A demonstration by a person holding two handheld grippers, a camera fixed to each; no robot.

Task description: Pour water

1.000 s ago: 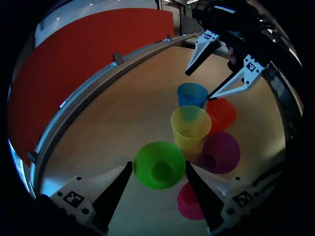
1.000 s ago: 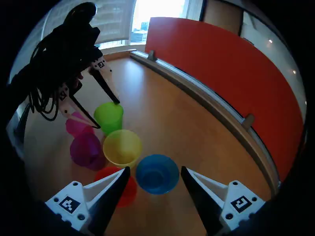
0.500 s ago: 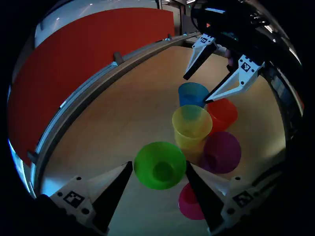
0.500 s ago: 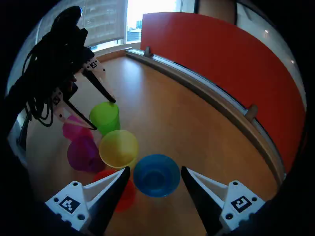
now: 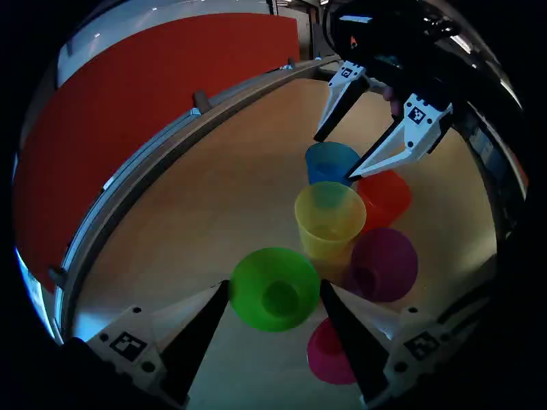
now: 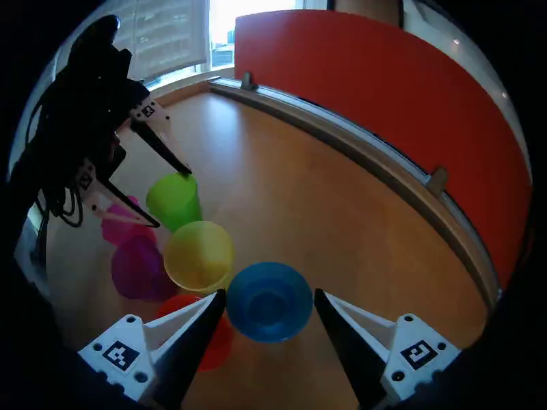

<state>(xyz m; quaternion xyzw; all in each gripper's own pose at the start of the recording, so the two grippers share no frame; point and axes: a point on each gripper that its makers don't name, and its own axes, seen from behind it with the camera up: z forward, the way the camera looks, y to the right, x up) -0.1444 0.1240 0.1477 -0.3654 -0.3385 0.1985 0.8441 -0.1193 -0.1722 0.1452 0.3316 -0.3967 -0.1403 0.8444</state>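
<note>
L gripper (image 5: 272,281): jaws wide, straddling the green cup (image 5: 275,292), tips just beside its wall on both sides. Can't tell if they press yet. The green cup is upright on the bench (image 5: 219,184), at the near end of a tight bunch.

Going right:
- Yellow cup (image 5: 330,217) is just behind the green one.
- Pink cup (image 5: 327,354) is low, close by the L gripper's right-hand jaw.
- Purple cup (image 5: 384,263) is next to the yellow one.
- Orange cup (image 5: 385,197) is behind the purple one.
- Blue cup (image 5: 331,160) is at the far end.

R gripper (image 6: 269,292): jaws also wide, one either side of the blue cup, w/ the orange cup just beside one jaw.

Water: too dim to tell which cup has any.

Step, as I read it: grip before lift and pour. To do it well:
- Close evenly on the mid wall, not the rim. These look like thin plastic, so a light squeeze should do.
- Keep the cup centred so neither jaw shoves it into its neighbour.
- Lift straight up clear of the bunch before any tilt. The pink and orange cups are the likely knocks.
- Hold the receiving cup level, bring the pouring lip over its mouth, and tilt slowly.
</note>
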